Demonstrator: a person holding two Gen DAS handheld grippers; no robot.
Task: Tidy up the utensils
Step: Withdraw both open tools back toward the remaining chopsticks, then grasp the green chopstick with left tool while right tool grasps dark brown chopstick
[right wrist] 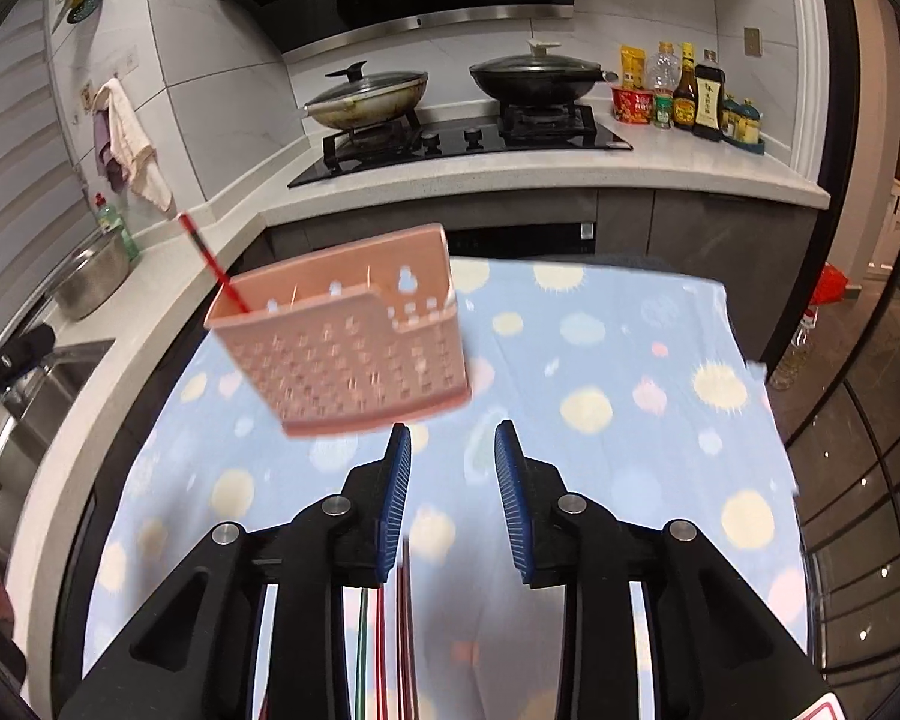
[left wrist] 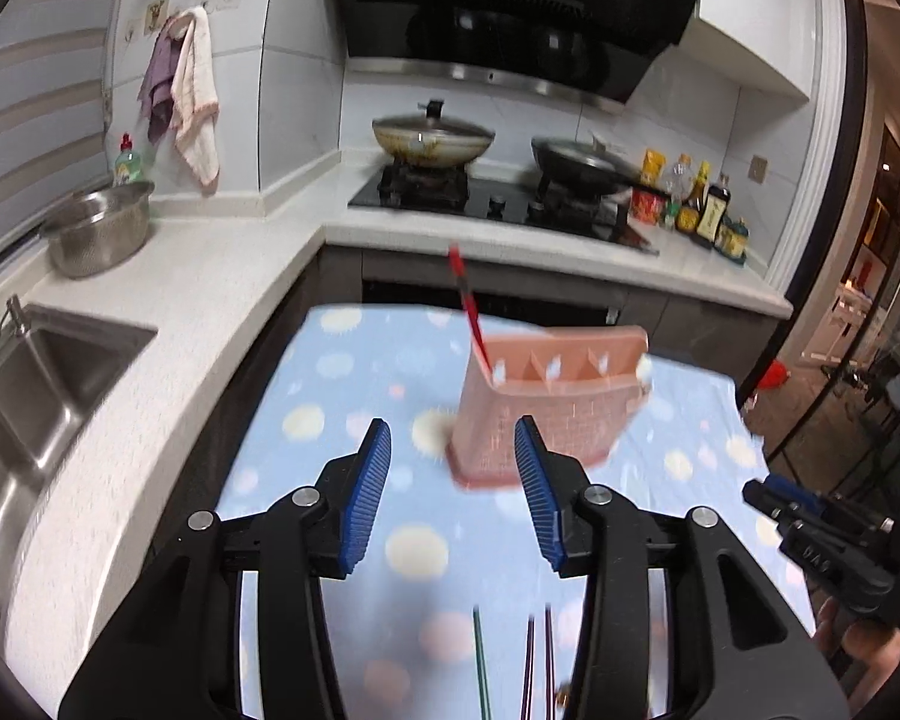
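Observation:
A pink perforated utensil holder stands on the blue dotted tablecloth. One red chopstick leans out of its left compartment. My left gripper is open and holds nothing; the holder sits just beyond its right finger. My right gripper is also open and holds nothing, with the holder ahead to its left. Several loose chopsticks lie on the cloth beneath the grippers, among them a green one and a red one.
A white counter wraps around the left and far side, with a steel sink and a metal colander bowl. Two lidded woks sit on the hob. Sauce bottles stand at the far right.

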